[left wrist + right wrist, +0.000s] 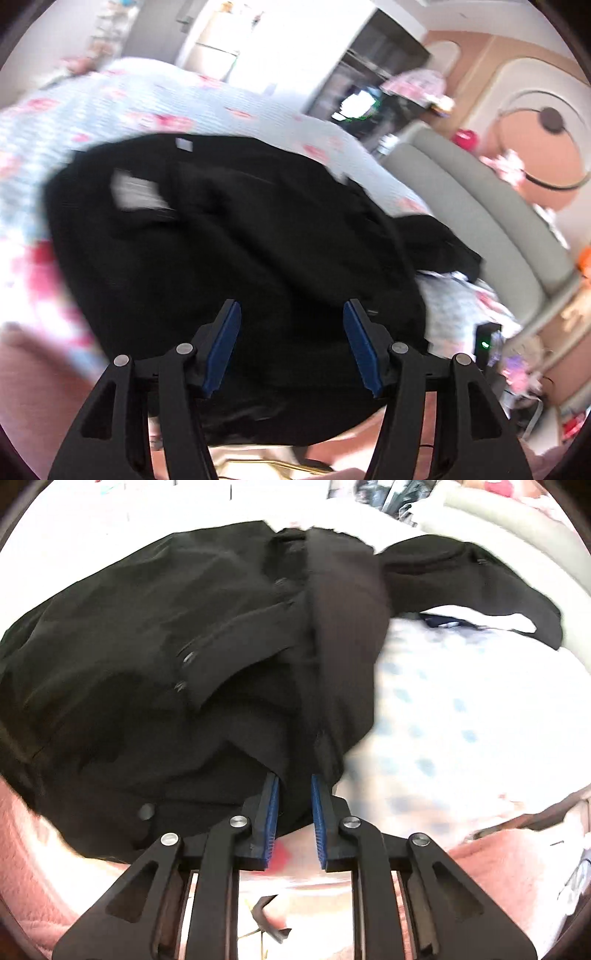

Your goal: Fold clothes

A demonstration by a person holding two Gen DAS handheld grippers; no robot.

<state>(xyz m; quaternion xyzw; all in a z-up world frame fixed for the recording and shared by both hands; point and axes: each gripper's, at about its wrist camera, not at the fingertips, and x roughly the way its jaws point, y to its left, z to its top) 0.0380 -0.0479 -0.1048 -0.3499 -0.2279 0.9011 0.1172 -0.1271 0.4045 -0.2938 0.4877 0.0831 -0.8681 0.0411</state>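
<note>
2 grippers are working the black jacket point(166, 657) lying on the floral bedspread point(110, 99), the left gripper point(291, 310) gaping empty, the right gripper point(294, 779) pinching a hem fold that is risking slipping out.

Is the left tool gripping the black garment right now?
No, the left tool stands wide open with nothing pinched between its blue pads, hovering above the black garment.
</note>
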